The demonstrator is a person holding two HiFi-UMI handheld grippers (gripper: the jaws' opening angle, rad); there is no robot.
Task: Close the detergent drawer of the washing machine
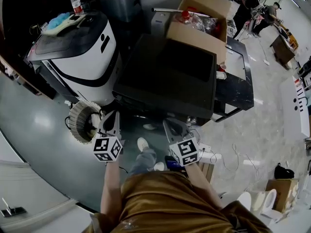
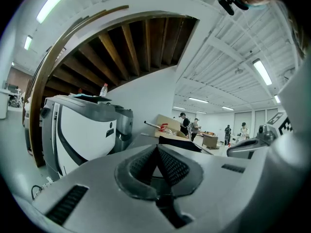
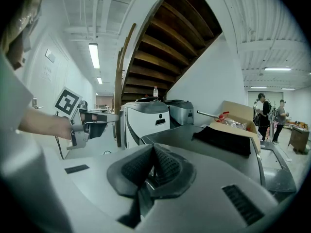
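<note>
Left gripper [image 1: 110,123] and right gripper [image 1: 176,130], fingers pressed together, empty, hover near the washer [image 1: 170,76], at its front edge; open floor [image 1: 39,125] left.

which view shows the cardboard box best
Head view: it looks down into the open cardboard box. The right gripper view shows it side-on; the left gripper view shows it small and distant.
</note>
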